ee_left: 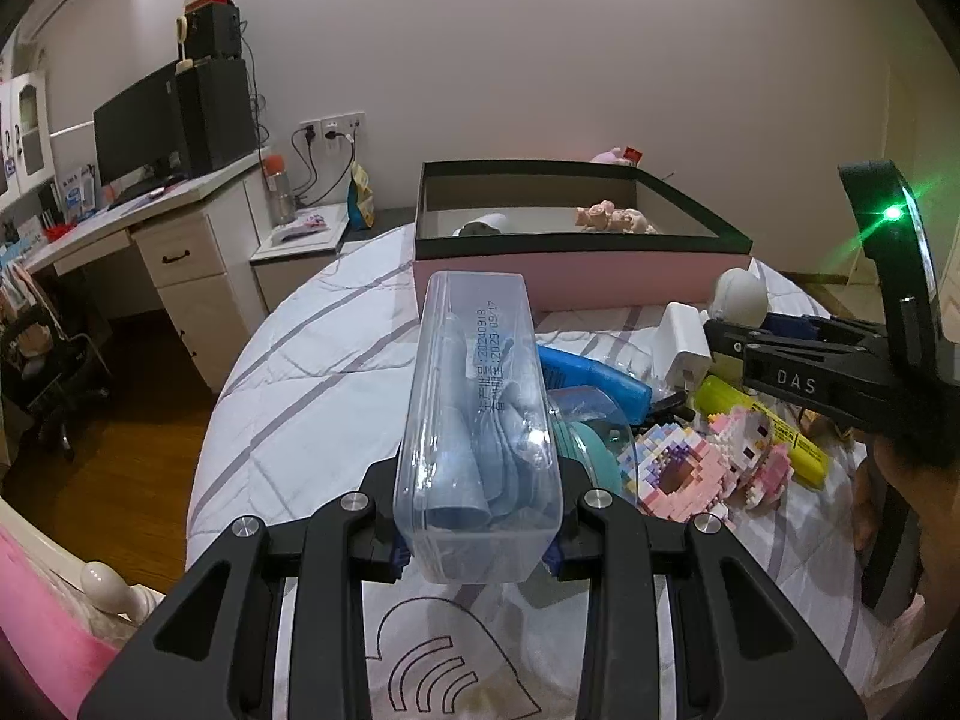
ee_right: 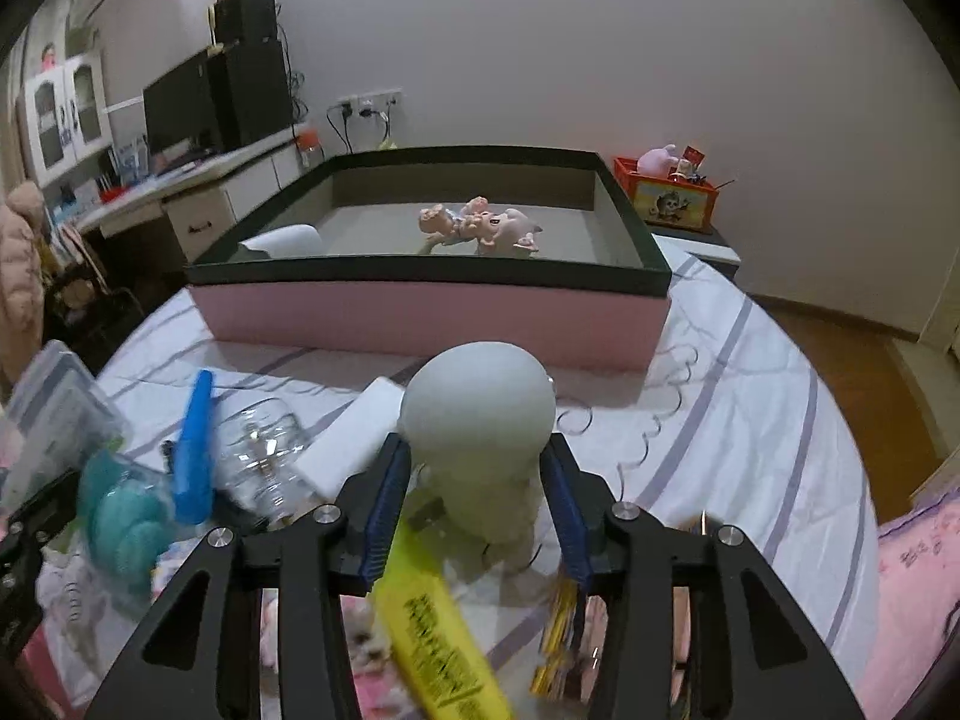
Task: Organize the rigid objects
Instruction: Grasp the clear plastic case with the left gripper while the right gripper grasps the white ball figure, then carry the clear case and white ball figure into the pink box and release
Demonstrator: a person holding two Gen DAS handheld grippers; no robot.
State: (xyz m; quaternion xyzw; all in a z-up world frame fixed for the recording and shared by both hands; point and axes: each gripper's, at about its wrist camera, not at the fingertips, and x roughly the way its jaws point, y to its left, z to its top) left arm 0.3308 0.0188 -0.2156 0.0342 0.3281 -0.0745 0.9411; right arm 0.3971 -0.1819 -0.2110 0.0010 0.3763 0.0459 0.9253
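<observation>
My left gripper is shut on a clear plastic case with blue items inside, held above the bed. My right gripper straddles a white round-headed figure; its blue pads sit close to the figure's sides, contact unclear. The right gripper also shows in the left wrist view. A pink box with a black rim stands ahead on the bed, holding a pink pig doll and a white object. The box also shows in the left wrist view.
A pile lies on the bed: yellow tube, blue tube, clear jar, white block, teal item, pink brick model. A desk stands left, an orange toy box at the back right.
</observation>
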